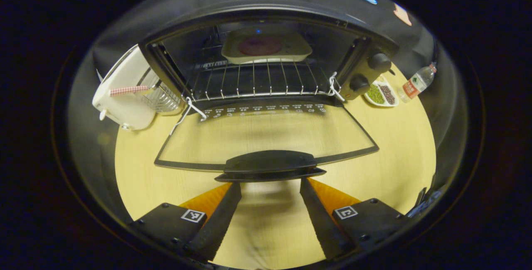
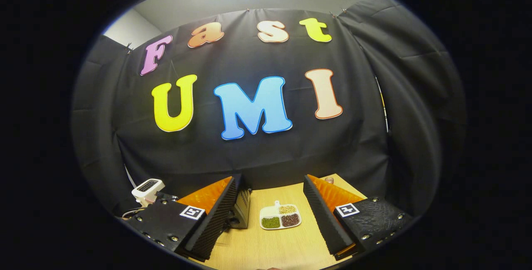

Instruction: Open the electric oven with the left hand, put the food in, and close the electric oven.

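Pale wooden tabletop fills the booth floor, backed by black cloth walls. On it stands one black electric oven with its glass door folded flat down onto the table and two round knobs on its right panel. Inside, on the wire rack, sits one cream square tray holding a round dark-red piece of food, pushed toward the back.

Left of the oven is one white toaster with a wire basket just beside it. To the oven's right lie one white divided dish of green, brown and pale beans and one clear plastic water bottle on its side.

The left gripper hangs just short of the door's black handle, its two fingers spread wide and holding nothing.

In the right gripper view, the right gripper is also spread apart and empty, raised above the table with the bean dish between its fingers farther off.
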Demonstrator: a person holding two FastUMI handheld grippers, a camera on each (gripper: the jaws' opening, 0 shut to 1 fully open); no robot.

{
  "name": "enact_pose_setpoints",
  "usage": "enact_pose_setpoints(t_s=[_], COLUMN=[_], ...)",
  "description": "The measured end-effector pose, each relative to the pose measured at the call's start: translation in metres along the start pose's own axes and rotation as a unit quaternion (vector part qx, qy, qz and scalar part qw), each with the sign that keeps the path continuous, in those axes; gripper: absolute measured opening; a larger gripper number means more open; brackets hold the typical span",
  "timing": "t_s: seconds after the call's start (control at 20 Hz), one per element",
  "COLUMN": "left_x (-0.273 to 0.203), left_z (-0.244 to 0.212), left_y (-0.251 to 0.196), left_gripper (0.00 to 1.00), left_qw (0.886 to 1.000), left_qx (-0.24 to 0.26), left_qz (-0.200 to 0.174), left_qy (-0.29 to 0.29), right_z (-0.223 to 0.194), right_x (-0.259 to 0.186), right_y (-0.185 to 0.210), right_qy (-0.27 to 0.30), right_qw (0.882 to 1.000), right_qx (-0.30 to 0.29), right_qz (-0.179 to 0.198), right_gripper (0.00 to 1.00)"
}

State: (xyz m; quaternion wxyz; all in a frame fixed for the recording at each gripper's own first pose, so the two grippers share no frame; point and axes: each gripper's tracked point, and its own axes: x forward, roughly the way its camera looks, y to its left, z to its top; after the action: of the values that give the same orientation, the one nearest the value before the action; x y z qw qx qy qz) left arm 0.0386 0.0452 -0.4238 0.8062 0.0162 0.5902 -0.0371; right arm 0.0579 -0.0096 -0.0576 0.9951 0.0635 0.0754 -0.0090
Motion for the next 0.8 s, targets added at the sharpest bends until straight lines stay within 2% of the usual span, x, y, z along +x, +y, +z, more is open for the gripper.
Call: enact_pose_setpoints(t_s=[0.1,0.15,0.25,0.35,0.4,0.55,0.7,0.75,0.8], left_x=[-0.002,-0.003,-0.001,-0.002,-0.003,-0.005,-0.005,-0.005,-0.007], left_z=[0.004,0.006,0.011,0.015,0.018,0.029,0.04,0.042,0.045], left_y=[0.001,0.002,0.001,0.003,0.003,0.002,-0.003,-0.004,-0.004], left_gripper=[0.97,1.0,0.97,1.0,0.97,1.0,0.97,1.0,0.97], left_qw=[1.0,1.0,1.0,1.0,0.999,0.998,0.997,0.997,0.996], left_qx=[0.002,0.002,0.0,0.004,0.005,0.003,-0.003,-0.006,-0.008], left_qz=[0.003,0.006,0.006,0.012,0.014,0.022,0.018,0.019,0.021], left_qy=[-0.01,-0.014,-0.02,-0.026,-0.03,-0.052,-0.074,-0.076,-0.082], right_z=[-0.002,-0.001,-0.001,0.0,0.0,-0.01,-0.011,-0.013,-0.006], right_x=[0.0,-0.001,-0.003,-0.003,-0.004,0.002,0.004,0.005,0.0], right_y=[0.001,0.002,0.0,-0.004,-0.006,-0.01,-0.016,-0.019,-0.023], right_qy=[0.0,0.001,-0.001,-0.003,-0.003,0.001,0.006,0.006,0.007], right_qw=[1.0,1.0,1.0,1.0,1.0,1.0,1.0,1.0,1.0], right_qx=[0.0,0.0,-0.001,0.0,0.001,0.004,0.006,0.006,0.006], right_qz=[0.001,0.001,-0.001,-0.004,-0.006,-0.009,-0.009,-0.008,-0.006], right_gripper=[0.99,0.99,0.99,0.99,0.99,0.99,0.99,0.99,0.99])
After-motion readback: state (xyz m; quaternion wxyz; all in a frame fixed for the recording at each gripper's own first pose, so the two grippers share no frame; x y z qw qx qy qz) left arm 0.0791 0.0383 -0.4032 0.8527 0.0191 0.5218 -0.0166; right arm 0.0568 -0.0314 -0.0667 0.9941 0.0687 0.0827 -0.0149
